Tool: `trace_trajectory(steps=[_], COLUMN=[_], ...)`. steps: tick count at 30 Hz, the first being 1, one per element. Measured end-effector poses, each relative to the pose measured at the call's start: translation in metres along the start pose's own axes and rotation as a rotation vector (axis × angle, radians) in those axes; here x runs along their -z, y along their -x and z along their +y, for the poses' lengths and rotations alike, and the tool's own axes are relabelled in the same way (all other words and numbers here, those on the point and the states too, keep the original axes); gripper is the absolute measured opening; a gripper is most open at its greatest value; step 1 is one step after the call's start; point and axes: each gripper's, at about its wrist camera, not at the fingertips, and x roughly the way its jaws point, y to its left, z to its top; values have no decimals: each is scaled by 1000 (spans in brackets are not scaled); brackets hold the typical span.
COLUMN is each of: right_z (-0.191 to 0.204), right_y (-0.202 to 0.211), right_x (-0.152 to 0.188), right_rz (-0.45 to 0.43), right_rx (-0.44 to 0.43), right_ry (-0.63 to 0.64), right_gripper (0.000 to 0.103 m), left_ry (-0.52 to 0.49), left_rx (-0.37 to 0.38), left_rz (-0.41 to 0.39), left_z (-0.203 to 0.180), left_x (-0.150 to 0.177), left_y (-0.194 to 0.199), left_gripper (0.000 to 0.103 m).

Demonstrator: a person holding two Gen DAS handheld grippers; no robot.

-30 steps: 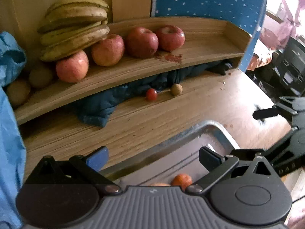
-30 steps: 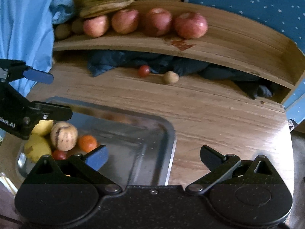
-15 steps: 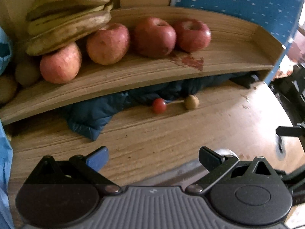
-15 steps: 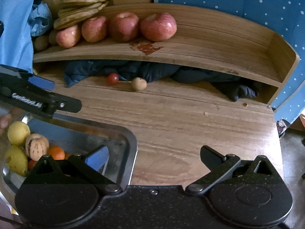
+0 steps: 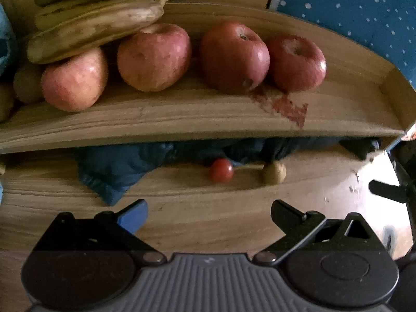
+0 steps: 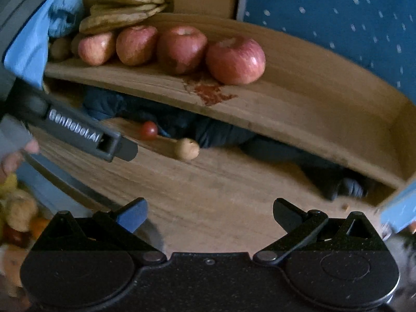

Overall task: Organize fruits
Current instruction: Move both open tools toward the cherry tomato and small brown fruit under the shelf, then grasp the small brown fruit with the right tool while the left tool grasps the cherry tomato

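Observation:
A small red fruit (image 5: 221, 170) and a small tan fruit (image 5: 273, 172) lie on the wooden table under the shelf, just ahead of my open, empty left gripper (image 5: 209, 214). The right wrist view shows the same red fruit (image 6: 149, 130) and tan fruit (image 6: 187, 149), with the left gripper's finger (image 6: 78, 132) reaching in from the left. My right gripper (image 6: 209, 215) is open and empty, farther back. Several red apples (image 5: 234, 54) and a bunch of bananas (image 5: 98, 13) rest on the wooden shelf (image 5: 182, 119).
Dark blue cloth (image 5: 117, 169) is bunched under the shelf behind the small fruits. A metal tray (image 6: 59, 182) with several fruits (image 6: 20, 210) sits at the lower left in the right wrist view. A blue dotted panel (image 6: 338, 20) stands behind the shelf.
Both grippers have moved forward toward the shelf; the tray has dropped out of the left wrist view. The left gripper's finger now reaches closer to the small red fruit.

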Motion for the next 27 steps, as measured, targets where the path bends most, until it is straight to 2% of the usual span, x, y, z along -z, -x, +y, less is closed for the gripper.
trace_trajectory(steps=[6,11,18,21,27], right_z=[-4,-4,3,9,14], right_y=[-14,-26,-42,-47,-55], right_x=[-3,-9,-22,-27,-32], right_rz=[-26,-35,-52,-49,-49], right_rx=[-19,-47,-113,-130,-134], right_ry=[9,22,40,65,79], right_gripper=[98,88,79,74,59], left_ry=[71,104,110,109,107], left_rx=[-4,27,36,46,53], left_rz=[2,1,5,3,-8], left_z=[-3,0,4,5,2], left_x=[-10,-11,-10,-9,-13], left_y=[-15,-21,-27,-30,-35], left_gripper=[102,100,86,83,73])
